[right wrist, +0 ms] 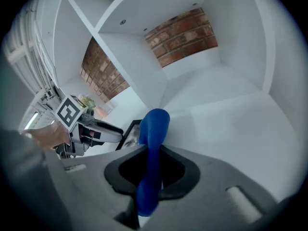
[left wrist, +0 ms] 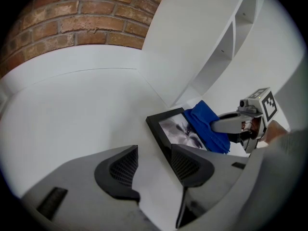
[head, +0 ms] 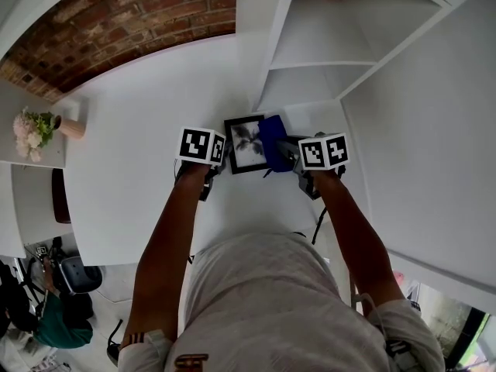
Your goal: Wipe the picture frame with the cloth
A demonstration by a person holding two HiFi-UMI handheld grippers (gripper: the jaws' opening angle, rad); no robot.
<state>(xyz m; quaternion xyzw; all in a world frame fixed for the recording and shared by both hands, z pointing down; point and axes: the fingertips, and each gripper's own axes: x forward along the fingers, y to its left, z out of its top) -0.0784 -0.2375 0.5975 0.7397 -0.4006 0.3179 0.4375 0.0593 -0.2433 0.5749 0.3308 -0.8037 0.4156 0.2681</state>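
Note:
A black picture frame [head: 246, 144] with a grey flower print lies flat on the white table [head: 139, 130], in front of the shelf unit. My right gripper [head: 285, 153] is shut on a blue cloth [head: 273, 138], which rests on the frame's right side. In the right gripper view the cloth [right wrist: 153, 138] stands folded between the jaws, with the frame [right wrist: 131, 131] just beyond. My left gripper [left wrist: 154, 165] is open with bare table between its jaws. The frame [left wrist: 173, 128] runs just past its right finger [left wrist: 190, 165], and the cloth [left wrist: 207, 126] lies over the frame's far side.
A white shelf unit [head: 325, 53] with open compartments stands behind and to the right of the frame. A brick wall [head: 132, 14] backs the table. A flower pot [head: 35, 130] sits on a ledge far left. A person [head: 54, 316] sits at the lower left.

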